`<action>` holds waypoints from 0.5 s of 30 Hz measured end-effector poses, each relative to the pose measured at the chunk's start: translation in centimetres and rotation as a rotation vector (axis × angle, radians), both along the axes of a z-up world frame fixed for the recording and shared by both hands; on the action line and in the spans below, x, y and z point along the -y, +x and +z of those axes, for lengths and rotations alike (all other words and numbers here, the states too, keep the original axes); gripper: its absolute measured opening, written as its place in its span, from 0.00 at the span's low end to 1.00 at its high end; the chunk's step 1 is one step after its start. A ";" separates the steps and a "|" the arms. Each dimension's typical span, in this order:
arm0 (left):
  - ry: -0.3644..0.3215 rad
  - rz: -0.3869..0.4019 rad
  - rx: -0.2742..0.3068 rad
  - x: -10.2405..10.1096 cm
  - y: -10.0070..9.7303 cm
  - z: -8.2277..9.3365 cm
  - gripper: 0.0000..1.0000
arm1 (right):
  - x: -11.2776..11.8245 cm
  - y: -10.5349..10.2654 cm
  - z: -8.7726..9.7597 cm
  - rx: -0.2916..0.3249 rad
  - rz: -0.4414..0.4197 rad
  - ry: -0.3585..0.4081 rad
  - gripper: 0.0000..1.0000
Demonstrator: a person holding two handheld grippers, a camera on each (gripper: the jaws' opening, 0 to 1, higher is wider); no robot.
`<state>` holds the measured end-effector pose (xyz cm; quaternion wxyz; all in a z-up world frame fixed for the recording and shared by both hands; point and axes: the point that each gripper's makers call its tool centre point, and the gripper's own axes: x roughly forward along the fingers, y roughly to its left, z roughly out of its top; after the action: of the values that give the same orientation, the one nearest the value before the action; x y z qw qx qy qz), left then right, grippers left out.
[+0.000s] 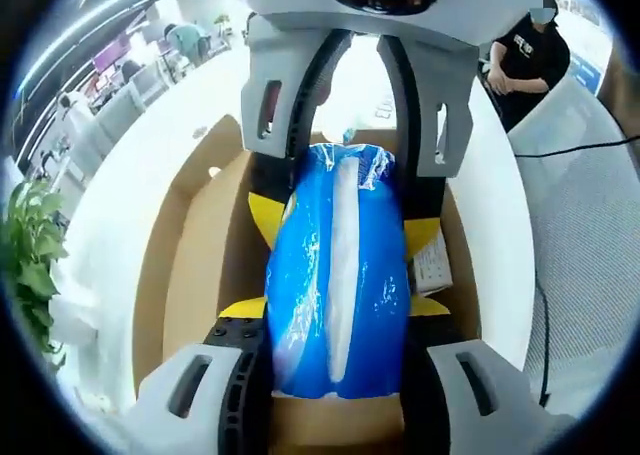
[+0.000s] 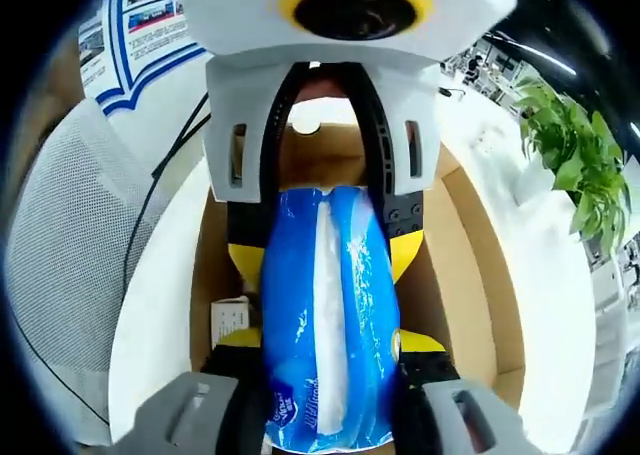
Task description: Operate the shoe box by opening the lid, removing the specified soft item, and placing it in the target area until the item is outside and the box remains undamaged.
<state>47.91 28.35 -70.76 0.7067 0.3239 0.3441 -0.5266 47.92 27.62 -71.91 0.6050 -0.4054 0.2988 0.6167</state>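
The blue soft pack [image 1: 335, 285] hangs over the open shoe box [image 1: 190, 265], pinched at opposite ends by the left gripper [image 1: 335, 370] and right gripper [image 2: 325, 395], both seemingly clamped. It looks light, squashy and slippery-wrapped; end grips suit it.

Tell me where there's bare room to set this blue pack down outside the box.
The blue pack hangs over the open box, gripped at both ends by the hand-held grippers. Bare white table runs between the box wall and the plant. The opposite side is tighter: a cable and a mesh chair.
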 end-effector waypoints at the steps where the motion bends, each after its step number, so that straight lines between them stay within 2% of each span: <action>1: 0.002 -0.003 0.003 0.0 0.0 0.3 0.47 | 0.0 0.0 0.3 0.003 -0.002 0.003 0.43; 15: 0.014 -0.038 0.050 1.2 -0.4 3.0 0.47 | 1.2 -0.3 3.0 0.049 -0.030 0.017 0.43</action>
<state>47.51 27.19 -67.79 0.7026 0.3483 0.3238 -0.5293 47.65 26.37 -68.88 0.6246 -0.4108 0.2849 0.6000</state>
